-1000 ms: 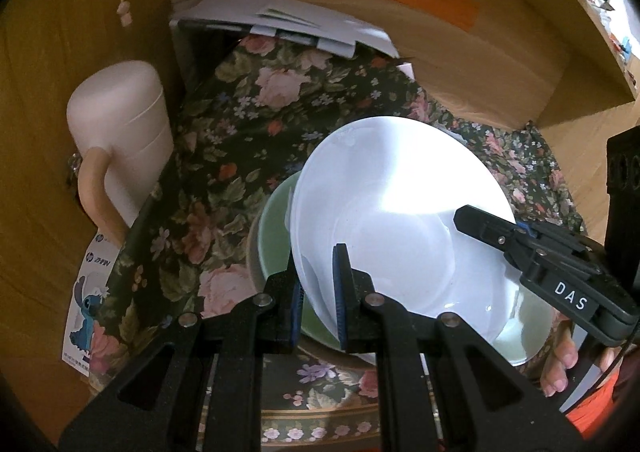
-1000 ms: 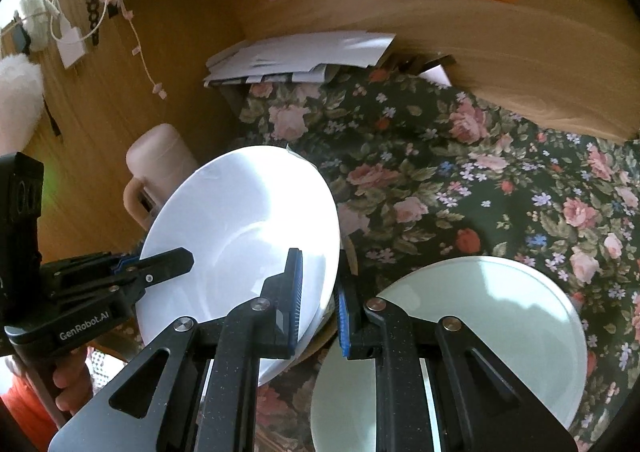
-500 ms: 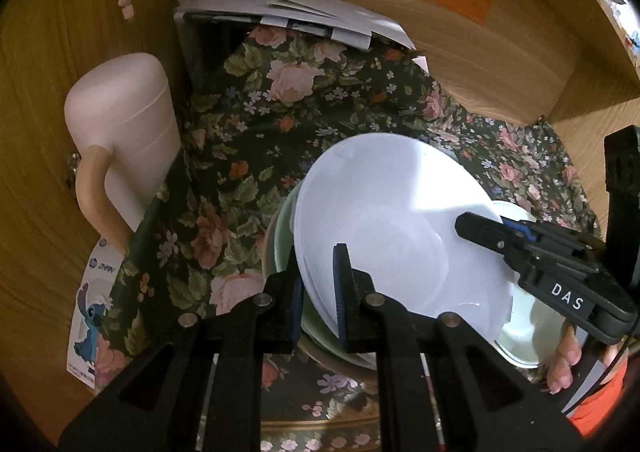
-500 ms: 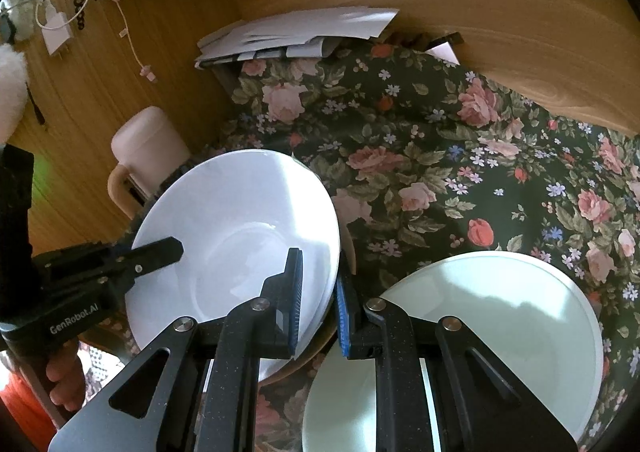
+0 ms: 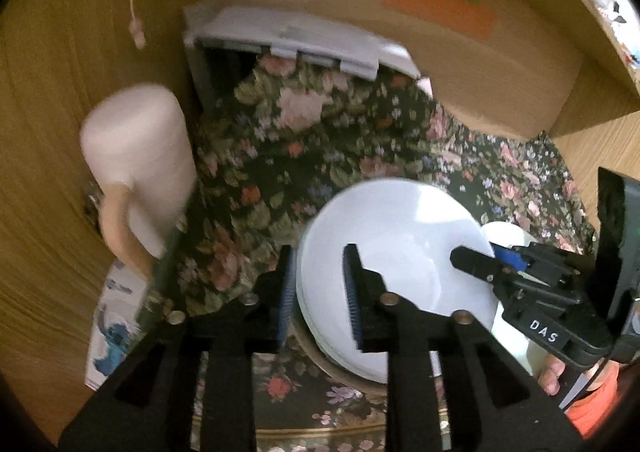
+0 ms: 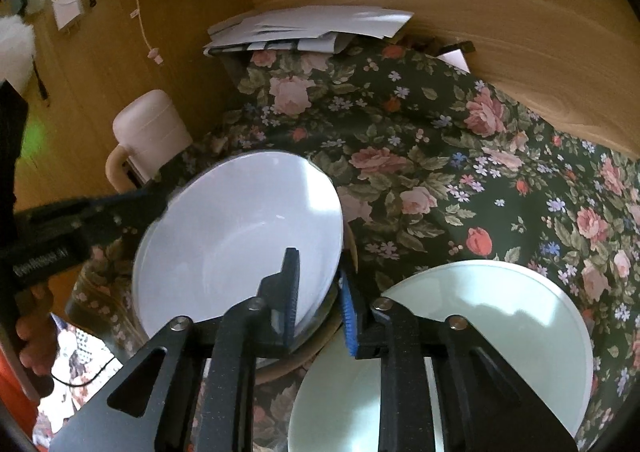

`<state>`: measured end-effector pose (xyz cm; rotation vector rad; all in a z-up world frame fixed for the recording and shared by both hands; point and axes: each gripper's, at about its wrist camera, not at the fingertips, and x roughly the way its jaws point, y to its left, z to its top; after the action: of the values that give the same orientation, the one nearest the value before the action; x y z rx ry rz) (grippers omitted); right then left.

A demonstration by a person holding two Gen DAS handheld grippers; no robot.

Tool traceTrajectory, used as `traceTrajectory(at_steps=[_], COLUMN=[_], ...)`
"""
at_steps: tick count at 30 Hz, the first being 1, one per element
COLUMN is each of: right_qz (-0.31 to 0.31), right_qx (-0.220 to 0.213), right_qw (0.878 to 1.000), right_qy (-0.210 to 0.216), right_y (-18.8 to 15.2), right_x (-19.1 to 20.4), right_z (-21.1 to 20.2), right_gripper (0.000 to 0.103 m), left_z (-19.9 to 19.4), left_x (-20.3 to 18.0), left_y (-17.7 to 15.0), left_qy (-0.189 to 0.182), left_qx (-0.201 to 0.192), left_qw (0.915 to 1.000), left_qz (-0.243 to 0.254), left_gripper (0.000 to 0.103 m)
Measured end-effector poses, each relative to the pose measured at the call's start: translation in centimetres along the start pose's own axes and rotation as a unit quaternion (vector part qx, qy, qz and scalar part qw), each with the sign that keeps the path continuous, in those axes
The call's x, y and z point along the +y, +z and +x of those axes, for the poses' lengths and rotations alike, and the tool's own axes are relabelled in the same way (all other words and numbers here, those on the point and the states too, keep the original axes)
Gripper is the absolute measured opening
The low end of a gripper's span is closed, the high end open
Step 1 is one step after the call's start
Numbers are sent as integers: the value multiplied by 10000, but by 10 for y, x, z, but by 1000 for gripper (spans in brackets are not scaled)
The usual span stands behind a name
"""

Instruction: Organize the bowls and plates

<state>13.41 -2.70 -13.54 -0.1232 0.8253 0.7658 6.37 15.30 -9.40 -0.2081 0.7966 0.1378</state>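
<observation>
Bowl set on the stack

Both hand-held grippers, left [image 5: 318, 288] and right [image 6: 318, 294], stood parted astride opposite rims of the white bowl [image 6: 244, 236]; neither gripped it.

At the bottom centre of the frame the right gripper [image 6: 319, 292] has its jaws parted around the near rim of a white bowl [image 6: 240, 236]. A pale green plate [image 6: 460, 352] lies at lower right on the floral cloth [image 6: 440, 171]. The left gripper [image 6: 100, 211] reaches the bowl's far rim from the left, blurred. A pink jug [image 6: 148, 135] stands at upper left, with papers [image 6: 308, 27] at the top.
</observation>
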Motion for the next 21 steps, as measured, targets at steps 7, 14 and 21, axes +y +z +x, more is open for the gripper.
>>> traceTrajectory(at_steps=[7, 14, 21], right_qz=[-168, 85, 397], right_qx=[-180, -20, 353], right_qw=[9995, 9997, 9985], right_qy=[-192, -210, 95], right_y=[3, 6, 6], right_x=[3, -14, -25], right_z=[-12, -4, 19], right_gripper=[41, 47, 47], left_z=[-2, 19, 39], left_x=[13, 23, 23], left_y=[-5, -22, -32], left_qy=[-23, -327, -691], left_qx=[121, 591, 813], left_qw=[9999, 9972, 9931], left_qz=[-91, -324, -484], left_gripper=[47, 50, 51])
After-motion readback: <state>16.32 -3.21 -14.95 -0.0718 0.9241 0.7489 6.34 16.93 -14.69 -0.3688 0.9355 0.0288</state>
